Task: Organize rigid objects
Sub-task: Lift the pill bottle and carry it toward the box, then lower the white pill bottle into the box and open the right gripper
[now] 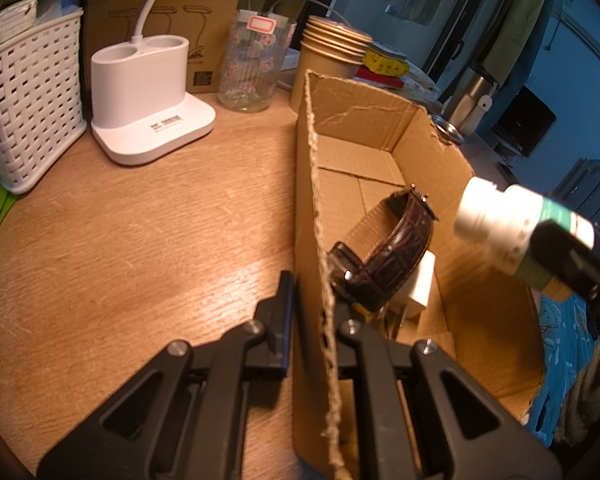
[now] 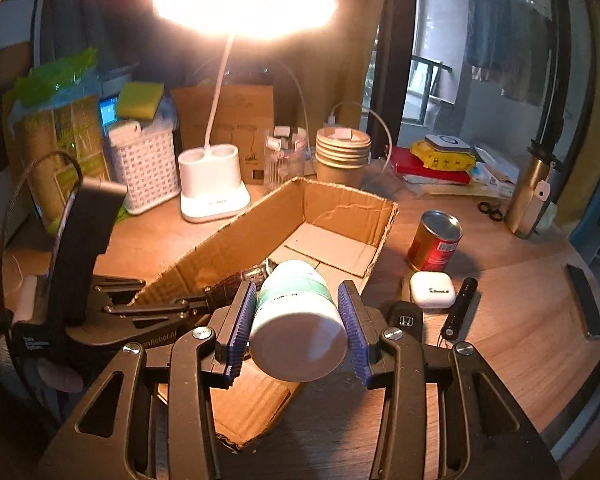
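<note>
Two grippers at cardboard box (image 2: 340, 216) on counter (image 1: 120, 240) | left gripper (image 1: 312, 304): jaws clenched on box wall | right gripper (image 2: 298, 320): jaws grasping white bottle (image 2: 296, 312) above box | watch (image 1: 388, 256), white adapter (image 1: 420, 284) inside box

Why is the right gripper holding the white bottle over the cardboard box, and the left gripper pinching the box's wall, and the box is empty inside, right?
Not empty. The left wrist view shows a dark brown leather watch and a small white block already inside the open cardboard box. The rest holds: the right gripper holds the white plastic bottle with a green band over the box, and the left gripper pinches its wall.
</note>
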